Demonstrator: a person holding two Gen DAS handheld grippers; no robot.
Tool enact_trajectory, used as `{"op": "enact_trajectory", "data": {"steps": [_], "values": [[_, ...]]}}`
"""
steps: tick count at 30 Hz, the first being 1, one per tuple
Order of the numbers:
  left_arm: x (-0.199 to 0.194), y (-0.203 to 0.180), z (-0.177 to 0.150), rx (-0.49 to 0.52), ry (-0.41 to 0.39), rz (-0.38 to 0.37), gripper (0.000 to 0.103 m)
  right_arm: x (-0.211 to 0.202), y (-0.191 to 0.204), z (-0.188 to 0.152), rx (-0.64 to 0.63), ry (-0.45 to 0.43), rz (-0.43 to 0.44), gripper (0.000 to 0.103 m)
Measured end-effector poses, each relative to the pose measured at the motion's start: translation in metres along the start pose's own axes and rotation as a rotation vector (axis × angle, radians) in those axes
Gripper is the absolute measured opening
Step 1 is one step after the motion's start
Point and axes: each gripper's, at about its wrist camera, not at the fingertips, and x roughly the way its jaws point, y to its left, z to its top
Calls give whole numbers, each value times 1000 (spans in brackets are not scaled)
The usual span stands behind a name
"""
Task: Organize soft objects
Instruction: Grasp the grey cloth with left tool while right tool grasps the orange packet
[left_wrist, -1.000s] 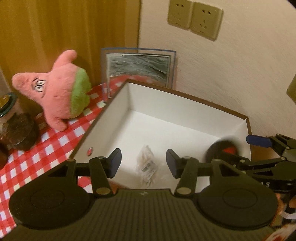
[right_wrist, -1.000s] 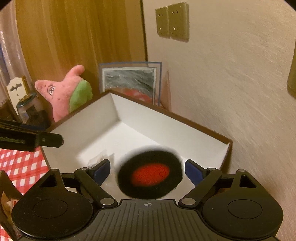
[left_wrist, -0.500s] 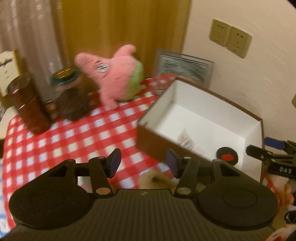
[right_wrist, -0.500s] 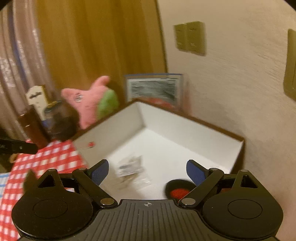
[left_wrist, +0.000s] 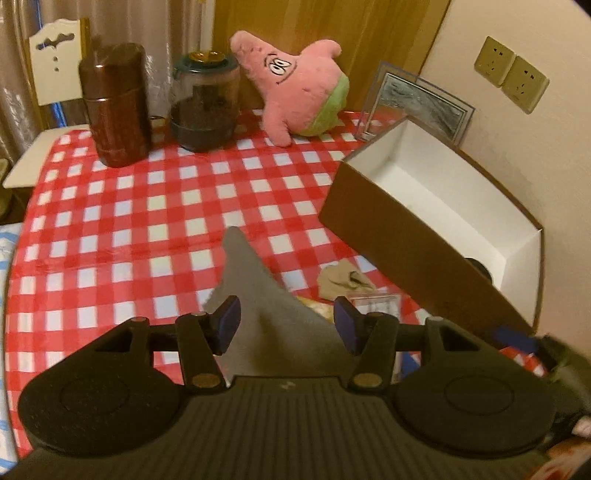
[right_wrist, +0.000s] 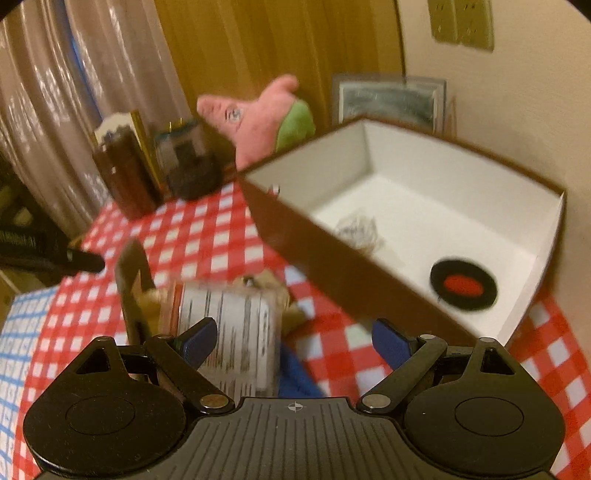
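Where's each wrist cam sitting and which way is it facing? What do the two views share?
Left wrist: rides the left gripper, angled down over the red-checked tablecloth and a grey cloth; own open fingers show.
Right wrist: rides the right gripper, angled down at the white-lined brown box holding a black-and-red round pad; own open fingers show, plus the left gripper's tip at the left edge.
Shared: box, tablecloth, pink star plush, brown canister.
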Motion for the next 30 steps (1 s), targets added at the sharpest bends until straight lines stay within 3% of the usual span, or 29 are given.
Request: {"op": "enact_trajectory", "data": {"steps": [5,8,14,20,22,28,30], "values": [[17,-14,3,24,25,9,55,8,5,-12,20,28,-7,90],[31,-21,2,50,57,54,56,10,5,-16,25,32,-15,90],[37,-13,-13,97,95,64,52,12,3,-21,44,48,-22,90],[25,19,-32,60,104,48,43,17,12,-23,33,64,0,90],[23,30,-39,41,106,45,36,20,17,-24,24,72,9,90],[29,58,-53,-50,118,-6,33,28,37,-26,-21,87,47,90],[34,65,-57,-78,126,-19,25,31,44,-27,-34,94,57,90]]}}
